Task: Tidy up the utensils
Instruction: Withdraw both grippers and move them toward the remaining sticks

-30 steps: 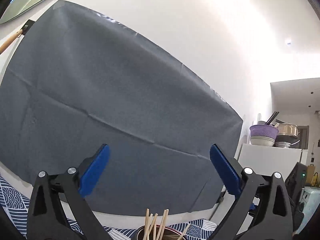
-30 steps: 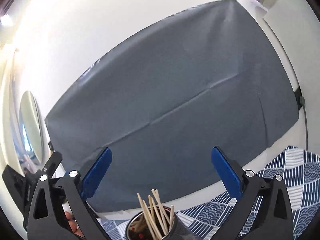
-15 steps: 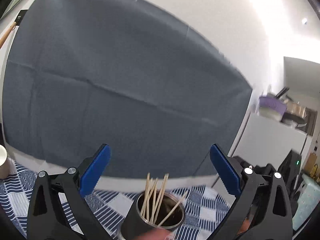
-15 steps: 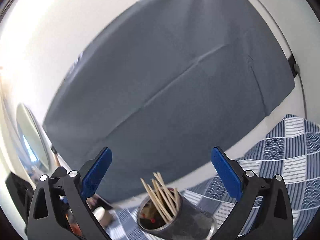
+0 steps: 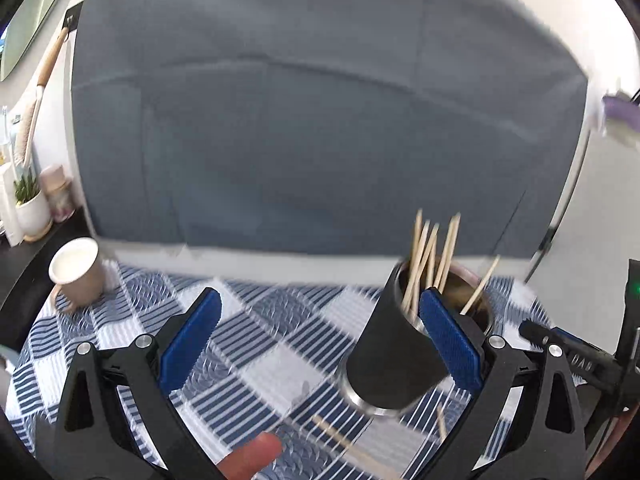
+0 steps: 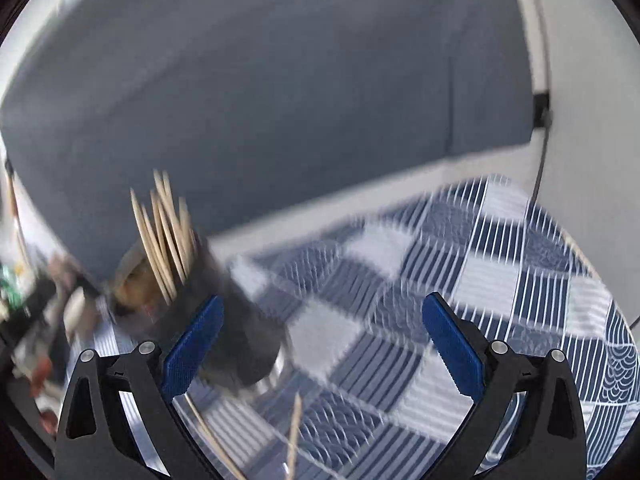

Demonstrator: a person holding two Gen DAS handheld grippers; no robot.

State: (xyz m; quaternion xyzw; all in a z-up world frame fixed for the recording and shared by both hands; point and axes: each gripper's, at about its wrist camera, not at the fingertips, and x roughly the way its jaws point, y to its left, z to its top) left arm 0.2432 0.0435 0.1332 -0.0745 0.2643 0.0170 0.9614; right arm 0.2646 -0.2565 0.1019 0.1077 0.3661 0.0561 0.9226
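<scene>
A dark metal cup (image 5: 394,354) holding several wooden chopsticks (image 5: 430,256) stands on the blue-and-white checked tablecloth (image 5: 280,320). It sits at the right in the left wrist view and at the left in the blurred right wrist view (image 6: 236,340). Loose chopsticks lie on the cloth in front of it (image 5: 348,444), (image 6: 294,436). My left gripper (image 5: 316,336) is open and empty, its right pad beside the cup. My right gripper (image 6: 320,340) is open and empty, its left pad in front of the cup.
A paper cup (image 5: 76,276) stands at the cloth's far left. A small potted plant (image 5: 28,208) and jars sit on a dark shelf beyond it. A grey sheet (image 5: 320,120) covers the wall behind. A fingertip (image 5: 250,454) shows at the bottom.
Both grippers have tilted down from the wall toward the table. The cup has shifted from between the pads to the right in the left view and to the left in the right view.
</scene>
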